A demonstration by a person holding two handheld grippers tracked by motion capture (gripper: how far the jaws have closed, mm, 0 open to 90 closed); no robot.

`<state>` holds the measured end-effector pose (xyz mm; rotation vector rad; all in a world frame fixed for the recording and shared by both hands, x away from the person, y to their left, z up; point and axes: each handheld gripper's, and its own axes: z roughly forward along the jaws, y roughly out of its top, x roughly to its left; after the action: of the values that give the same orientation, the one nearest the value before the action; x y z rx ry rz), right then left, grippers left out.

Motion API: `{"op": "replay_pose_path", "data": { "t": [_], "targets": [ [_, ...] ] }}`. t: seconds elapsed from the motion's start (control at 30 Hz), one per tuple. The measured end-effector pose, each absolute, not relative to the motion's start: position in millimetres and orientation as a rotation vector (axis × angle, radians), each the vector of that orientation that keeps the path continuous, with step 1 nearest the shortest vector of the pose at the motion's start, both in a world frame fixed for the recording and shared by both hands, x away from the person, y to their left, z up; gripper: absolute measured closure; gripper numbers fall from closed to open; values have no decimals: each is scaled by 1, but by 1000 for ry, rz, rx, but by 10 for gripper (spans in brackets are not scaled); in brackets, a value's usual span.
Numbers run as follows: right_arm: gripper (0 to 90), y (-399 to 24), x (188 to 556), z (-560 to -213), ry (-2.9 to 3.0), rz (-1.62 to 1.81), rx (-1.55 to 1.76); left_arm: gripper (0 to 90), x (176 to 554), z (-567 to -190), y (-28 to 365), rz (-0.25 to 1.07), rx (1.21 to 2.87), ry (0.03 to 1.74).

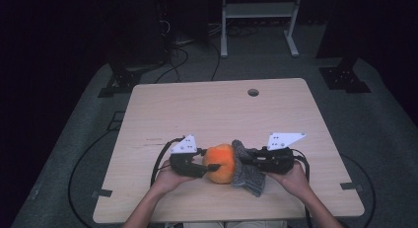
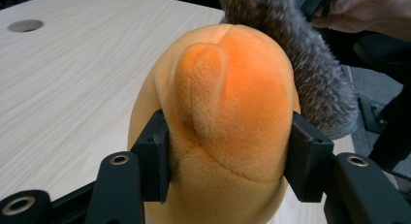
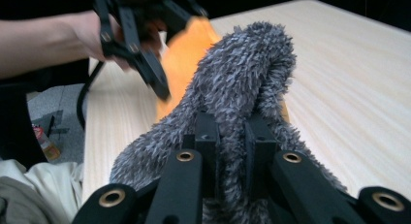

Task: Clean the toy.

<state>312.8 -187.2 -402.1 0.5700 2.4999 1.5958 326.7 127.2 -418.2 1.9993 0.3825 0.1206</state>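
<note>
An orange plush toy (image 1: 220, 161) lies near the front edge of the light wooden table (image 1: 197, 109). My left gripper (image 1: 207, 165) comes at it from the left and is shut on it; in the left gripper view both pads (image 2: 156, 156) press into the sides of the plush toy (image 2: 228, 103). A grey fuzzy cloth (image 1: 248, 174) drapes against the toy's right side. My right gripper (image 1: 245, 161) is shut on that cloth, and in the right gripper view its jaws pinch a fold of the grey cloth (image 3: 242, 78), with the orange toy (image 3: 186, 49) behind it.
A round hole (image 1: 253, 92) sits in the table's far side. A white metal frame (image 1: 256, 11) and black stands (image 1: 123, 77) are on the floor beyond the table, with cables (image 1: 172, 60) around them. Tape marks (image 1: 102, 193) lie at the front corners.
</note>
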Motion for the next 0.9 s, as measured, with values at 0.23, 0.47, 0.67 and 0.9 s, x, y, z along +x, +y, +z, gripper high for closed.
{"op": "replay_pose_path", "data": {
  "t": [0.23, 0.47, 0.67, 0.9],
  "targets": [
    [790, -198, 308, -417, 2542, 1549, 618, 440, 324, -422, 129, 139, 1984, 392],
    [791, -181, 309, -382, 2479, 1584, 508, 441, 316, -421, 115, 181, 2017, 340],
    [794, -190, 314, -410, 2528, 1537, 586, 440, 317, -424, 116, 176, 2020, 349],
    [794, -200, 302, -404, 2509, 1551, 581, 433, 309, -423, 106, 232, 2044, 275]
  ]
}}
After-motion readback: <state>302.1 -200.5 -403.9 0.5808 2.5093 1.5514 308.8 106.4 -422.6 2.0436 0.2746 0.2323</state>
